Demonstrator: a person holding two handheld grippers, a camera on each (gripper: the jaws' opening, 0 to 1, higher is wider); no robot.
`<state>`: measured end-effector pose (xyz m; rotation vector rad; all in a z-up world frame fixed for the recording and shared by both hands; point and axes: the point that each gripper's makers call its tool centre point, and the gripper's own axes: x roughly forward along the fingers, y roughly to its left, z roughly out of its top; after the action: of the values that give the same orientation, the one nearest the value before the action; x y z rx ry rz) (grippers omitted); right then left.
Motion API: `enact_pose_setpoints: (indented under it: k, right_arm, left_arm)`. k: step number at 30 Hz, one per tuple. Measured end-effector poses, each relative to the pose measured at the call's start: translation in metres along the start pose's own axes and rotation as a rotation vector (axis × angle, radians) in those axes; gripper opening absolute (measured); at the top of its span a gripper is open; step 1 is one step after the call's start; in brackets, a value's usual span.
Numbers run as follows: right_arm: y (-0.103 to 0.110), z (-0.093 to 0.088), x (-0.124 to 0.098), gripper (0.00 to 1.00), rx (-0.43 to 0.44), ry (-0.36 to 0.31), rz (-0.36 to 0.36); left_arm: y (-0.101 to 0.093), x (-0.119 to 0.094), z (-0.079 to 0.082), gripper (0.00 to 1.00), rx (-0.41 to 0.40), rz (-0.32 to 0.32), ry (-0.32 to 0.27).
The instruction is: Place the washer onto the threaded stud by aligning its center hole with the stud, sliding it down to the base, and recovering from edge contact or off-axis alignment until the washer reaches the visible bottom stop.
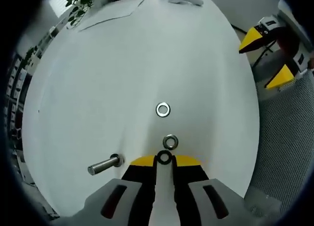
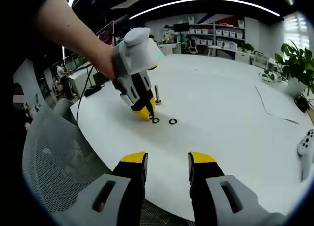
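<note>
- Left hand-held gripper (image 1: 164,163) pinching a small silver steel ring washer (image 1: 164,157) by its rim between near-shut yellow tips, low at the white round surface (image 1: 122,78); thin hold on a thin rim, so likely to slip or flip out on lifting
- Held well to one side of the upright silver threaded steel stud (image 1: 104,165), not yet over it; could meet the stud top with the rim rather than the hole if carried across tilted
- Could jam part-way on the threads if lowered off-axis; best levelled before letting go
- Could nudge the second silver washer (image 1: 170,141) lying just beyond the tips; third silver washer (image 1: 163,109) farther off, less at risk
- Right hand-held gripper (image 2: 168,161) spread wide, holding nothing, well back near the surface edge; no steadying of the stud from there, so a hard sideways push might shift it
</note>
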<state>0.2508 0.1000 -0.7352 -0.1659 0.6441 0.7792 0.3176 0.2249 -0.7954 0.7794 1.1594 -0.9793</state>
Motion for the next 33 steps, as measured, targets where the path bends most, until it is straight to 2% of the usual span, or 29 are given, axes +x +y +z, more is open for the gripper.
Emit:
enact_pose_setpoints:
  k: [23, 28, 33]
  right_arm:
    - [-0.0003, -0.0012, 0.0002, 0.36, -0.002, 0.008, -0.002]
    - [-0.0007, -0.0008, -0.0002, 0.35, -0.001, 0.004, -0.004]
    - [-0.0005, -0.0008, 0.0000, 0.35, -0.001, 0.005, -0.003]
  left_arm:
    - [-0.0010, -0.0003, -0.0006, 0.09, -0.034, 0.051, -0.012]
    - [-0.0008, -0.0019, -0.0021, 0.09, -0.084, 0.068, -0.039]
    - [-0.0008, -0.0025, -0.0020, 0.09, -0.094, 0.080, -0.058]
